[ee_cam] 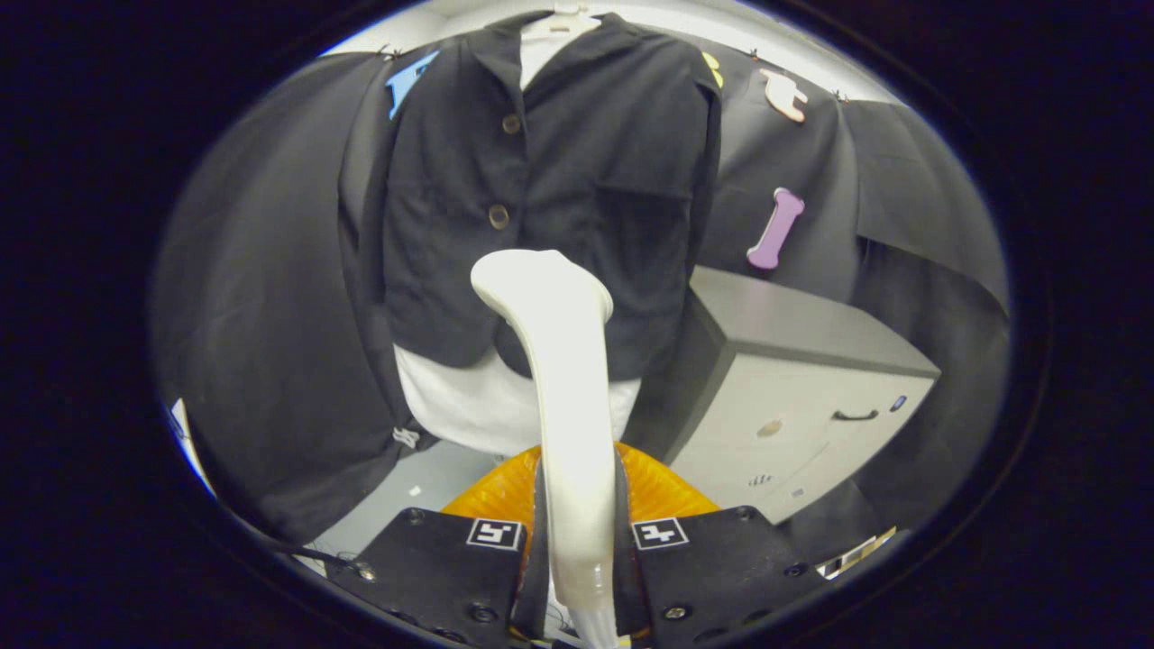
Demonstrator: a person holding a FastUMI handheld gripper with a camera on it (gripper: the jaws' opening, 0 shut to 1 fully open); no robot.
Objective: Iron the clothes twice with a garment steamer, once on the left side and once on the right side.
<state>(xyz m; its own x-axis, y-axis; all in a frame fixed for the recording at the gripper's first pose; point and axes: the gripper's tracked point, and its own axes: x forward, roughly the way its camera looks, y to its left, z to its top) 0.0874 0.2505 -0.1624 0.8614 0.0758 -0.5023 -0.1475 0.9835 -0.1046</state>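
Tongs (577, 550) closed on garment steamer (554, 361) handle, both fingers pressing it. Steamer's long axis runs straight ahead, head up at the lower hem of the dark jacket (550, 189) hanging beyond; grey cabinet (793, 379) stands right.

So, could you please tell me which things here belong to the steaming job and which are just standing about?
Job: claw, shut on the garment steamer; dark jacket hanging just beyond it, over a white garment.
Standing about: grey cabinet beside the jacket.
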